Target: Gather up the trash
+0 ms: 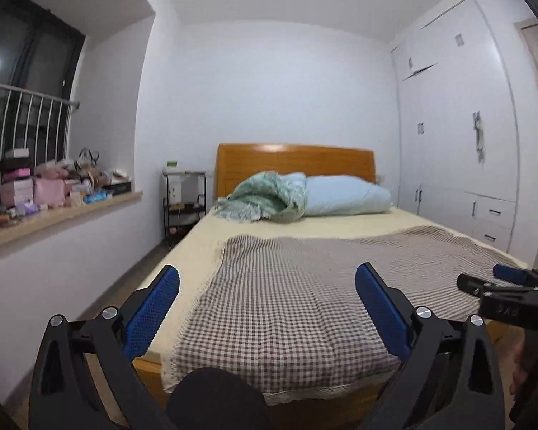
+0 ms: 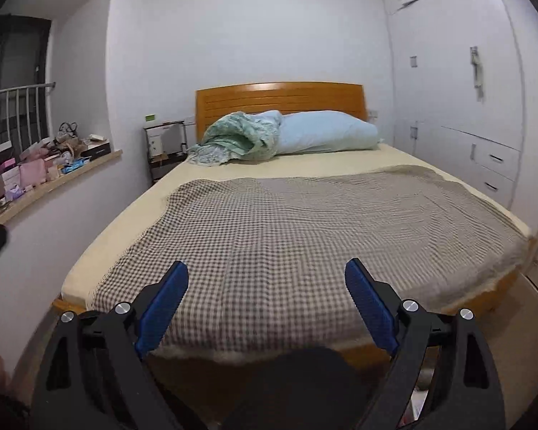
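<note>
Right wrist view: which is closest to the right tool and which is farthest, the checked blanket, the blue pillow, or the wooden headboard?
From the right tool, which is open:
1. Checked blanket, spread over the near half of the bed, just ahead of the tool.
2. Blue pillow, at the far end of the bed, right of the green blanket.
3. Wooden headboard, behind the pillow, against the back wall.
</note>
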The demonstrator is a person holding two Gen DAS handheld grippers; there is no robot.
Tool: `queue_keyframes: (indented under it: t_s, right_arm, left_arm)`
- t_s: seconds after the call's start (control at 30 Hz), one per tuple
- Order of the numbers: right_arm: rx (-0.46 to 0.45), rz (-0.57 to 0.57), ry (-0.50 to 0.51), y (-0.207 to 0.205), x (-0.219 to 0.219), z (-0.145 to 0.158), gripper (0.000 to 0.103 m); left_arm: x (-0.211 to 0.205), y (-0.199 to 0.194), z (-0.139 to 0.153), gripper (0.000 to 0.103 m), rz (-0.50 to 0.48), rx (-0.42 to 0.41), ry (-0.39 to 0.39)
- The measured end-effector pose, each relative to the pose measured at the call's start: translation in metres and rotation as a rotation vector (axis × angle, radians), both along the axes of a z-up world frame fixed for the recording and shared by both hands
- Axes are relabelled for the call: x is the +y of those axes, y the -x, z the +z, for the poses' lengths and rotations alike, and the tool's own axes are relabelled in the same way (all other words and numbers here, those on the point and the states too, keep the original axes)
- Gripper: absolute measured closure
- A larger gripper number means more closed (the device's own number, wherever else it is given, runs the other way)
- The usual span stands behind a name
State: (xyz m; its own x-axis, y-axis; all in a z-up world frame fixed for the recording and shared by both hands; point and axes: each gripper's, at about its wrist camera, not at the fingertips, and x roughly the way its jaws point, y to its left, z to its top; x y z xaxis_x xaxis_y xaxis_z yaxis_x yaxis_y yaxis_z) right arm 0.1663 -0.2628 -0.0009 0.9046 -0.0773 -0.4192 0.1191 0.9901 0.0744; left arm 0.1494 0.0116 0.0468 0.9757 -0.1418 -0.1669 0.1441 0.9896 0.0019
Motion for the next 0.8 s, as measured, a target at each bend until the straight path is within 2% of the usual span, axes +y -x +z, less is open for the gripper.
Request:
queue_keyframes:
  t_s: [0.17, 0.2, 0.27, 0.33, 0.47, 0.6, 0.7, 0.8]
  right_arm:
    - [0.025, -0.026, -0.018, 0.044, 0.008, 0.017, 0.018]
    - [0.034, -0.025, -0.019, 0.054, 0.011, 0.019, 0.018]
    - [0.060, 0.000, -0.011, 0.066, 0.014, 0.018, 0.010]
    - [0.079, 0.026, 0.023, 0.077, 0.020, 0.018, 0.009]
    - [0.031, 0.006, 0.042, 0.115, 0.027, 0.021, 0.009]
    - [-0.029, -0.008, -0.024, 0.149, 0.023, 0.020, 0.009]
    - [-0.046, -0.030, 0.024, 0.164, 0.022, 0.020, 0.009]
    - [-0.076, -0.043, 0.046, 0.177, 0.021, 0.016, 0.009]
  left_arm:
    - [0.005, 0.063, 0.023, 0.008, -0.003, 0.005, -0.059]
    - [0.006, 0.070, 0.024, 0.008, -0.004, 0.006, -0.055]
    - [0.009, 0.090, 0.022, 0.008, -0.024, 0.027, -0.033]
    - [0.013, 0.108, 0.018, 0.008, -0.049, 0.043, -0.005]
    - [0.013, 0.138, 0.011, 0.008, -0.073, 0.065, 0.028]
    - [0.002, 0.161, 0.007, 0.008, -0.072, 0.043, -0.019]
    - [-0.006, 0.168, 0.006, 0.008, -0.085, 0.034, -0.038]
    - [-0.014, 0.176, 0.007, 0.008, -0.064, -0.010, -0.085]
